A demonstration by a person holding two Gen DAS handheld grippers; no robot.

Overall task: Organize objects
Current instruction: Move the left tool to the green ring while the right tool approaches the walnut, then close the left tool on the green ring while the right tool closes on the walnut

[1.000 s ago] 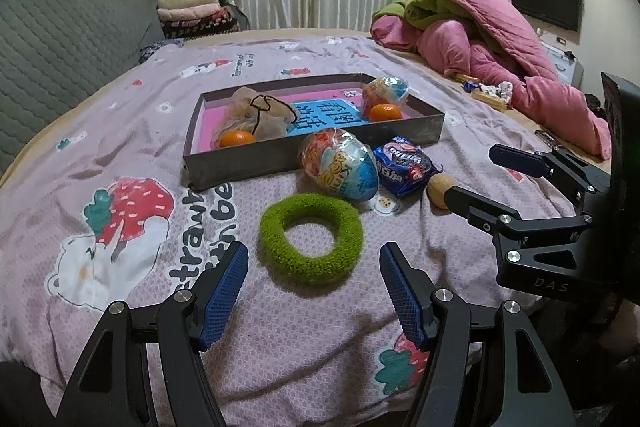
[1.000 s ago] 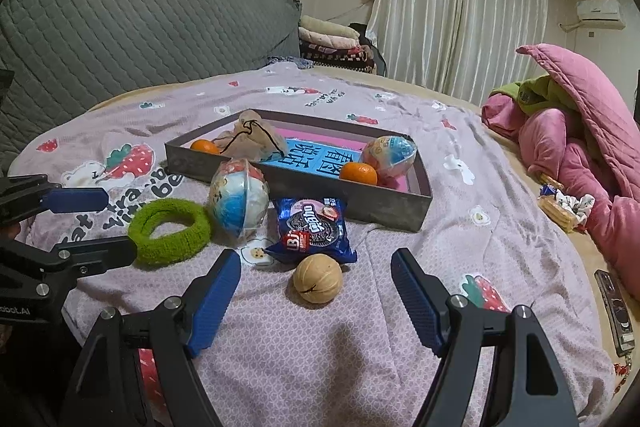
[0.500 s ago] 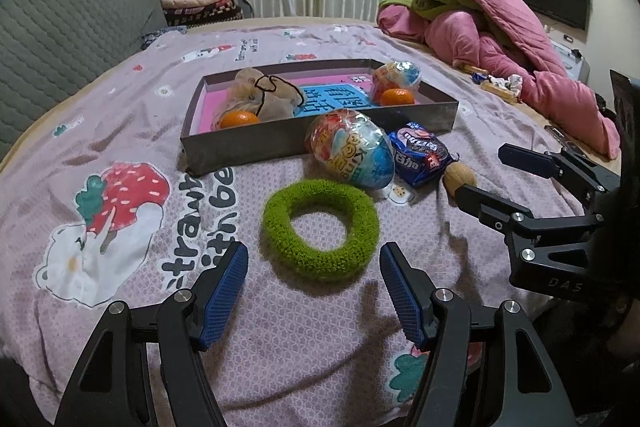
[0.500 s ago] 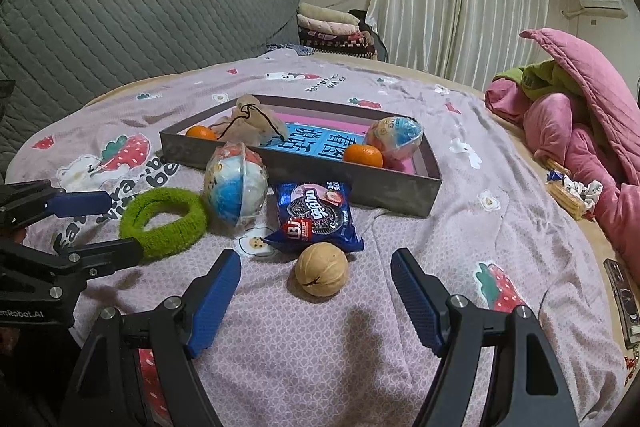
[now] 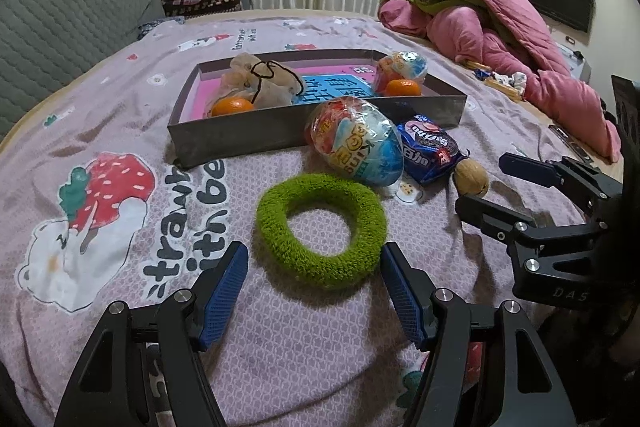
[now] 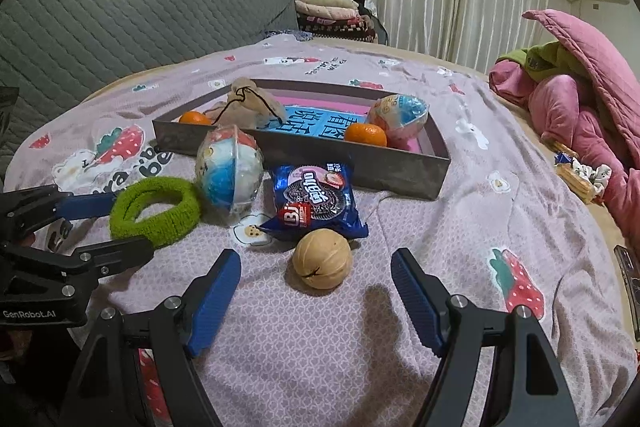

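Observation:
A green fuzzy ring point(image 5: 321, 229) lies on the bedspread just ahead of my open, empty left gripper point(image 5: 314, 267); it also shows in the right wrist view point(image 6: 156, 205). A walnut point(image 6: 322, 259) lies just ahead of my open, empty right gripper point(image 6: 316, 275). Behind them lie a wrapped toy egg point(image 5: 354, 147) and a blue Oreo packet point(image 6: 314, 199). The grey tray point(image 5: 240, 135) holds two oranges point(image 5: 232, 106), a cloth pouch point(image 5: 260, 83) and another wrapped egg point(image 5: 402, 67).
The bed is covered by a pink strawberry-print sheet point(image 5: 100, 195). A pink and green quilt pile point(image 5: 500, 19) lies at the right. A grey headboard point(image 6: 120, 11) stands at the left. A phone point(image 6: 630, 275) lies near the right edge.
Both grippers have moved forward and lower toward the bed. The green ring and the walnut now sit closer to the fingertips. Nothing was grasped.

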